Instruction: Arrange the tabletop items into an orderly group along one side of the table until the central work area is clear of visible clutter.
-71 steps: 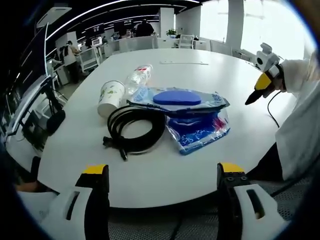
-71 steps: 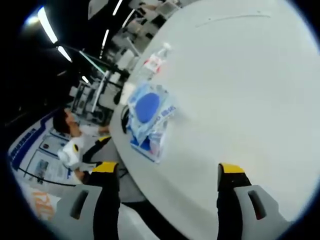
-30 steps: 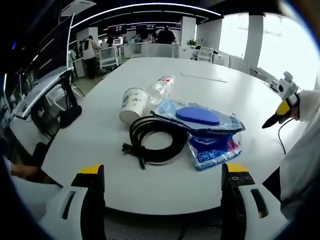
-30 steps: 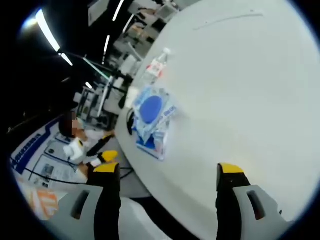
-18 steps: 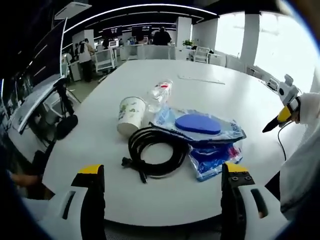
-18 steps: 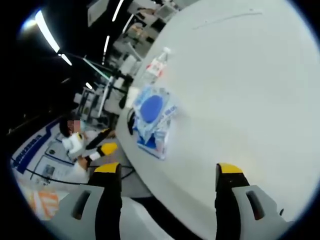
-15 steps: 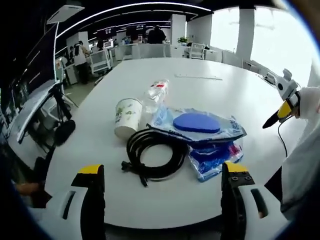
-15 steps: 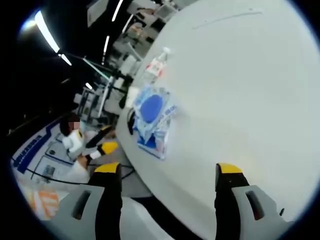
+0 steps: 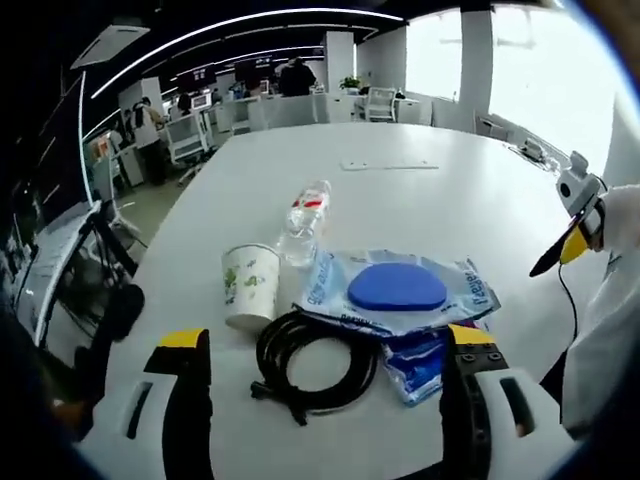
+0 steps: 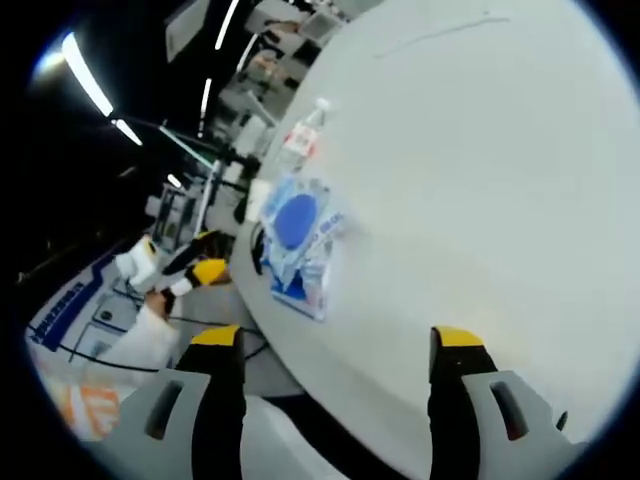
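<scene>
just ahead of the open left hand-held gripper (image 9: 327, 385) lies the coiled cable (image 9: 317, 360)

Cup (image 9: 247, 286), cable (image 9: 315, 357), bags (image 9: 400, 295) clustered, table (image 9: 420, 200) beyond bare

The left gripper (image 9: 325, 345) has its jaws spread wide with nothing between them. The right gripper (image 10: 335, 345) is likewise wide apart and holds nothing. In the left gripper view, the right gripper appears at the far right, beside the person's white sleeve (image 9: 600, 330).
</scene>
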Action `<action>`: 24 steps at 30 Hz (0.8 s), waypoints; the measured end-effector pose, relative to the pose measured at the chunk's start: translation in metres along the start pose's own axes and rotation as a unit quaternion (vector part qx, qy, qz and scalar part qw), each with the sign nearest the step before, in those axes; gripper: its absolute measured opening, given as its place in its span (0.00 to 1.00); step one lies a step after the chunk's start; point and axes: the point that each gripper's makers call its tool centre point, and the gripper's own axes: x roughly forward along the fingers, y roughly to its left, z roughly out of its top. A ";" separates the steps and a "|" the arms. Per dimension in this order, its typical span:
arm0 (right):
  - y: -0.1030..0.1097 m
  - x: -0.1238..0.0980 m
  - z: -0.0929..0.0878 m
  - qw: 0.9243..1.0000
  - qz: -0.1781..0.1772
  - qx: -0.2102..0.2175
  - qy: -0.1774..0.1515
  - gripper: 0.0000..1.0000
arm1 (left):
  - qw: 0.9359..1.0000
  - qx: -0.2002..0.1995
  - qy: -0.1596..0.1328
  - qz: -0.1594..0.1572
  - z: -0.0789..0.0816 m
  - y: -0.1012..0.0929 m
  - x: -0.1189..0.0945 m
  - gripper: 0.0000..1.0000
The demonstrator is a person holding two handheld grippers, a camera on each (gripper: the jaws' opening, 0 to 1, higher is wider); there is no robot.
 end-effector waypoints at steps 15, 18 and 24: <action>0.001 0.002 0.000 1.000 0.006 0.006 0.002 0.73 | 0.998 0.046 0.038 -0.029 0.019 -0.006 0.021 0.88; 0.001 0.003 0.000 1.000 0.007 0.004 0.004 0.73 | 0.995 0.069 0.064 -0.014 0.017 0.003 0.024 0.82; -0.003 0.001 0.001 1.000 0.009 0.019 0.002 0.72 | 0.997 0.051 0.049 -0.024 0.032 0.003 0.033 0.84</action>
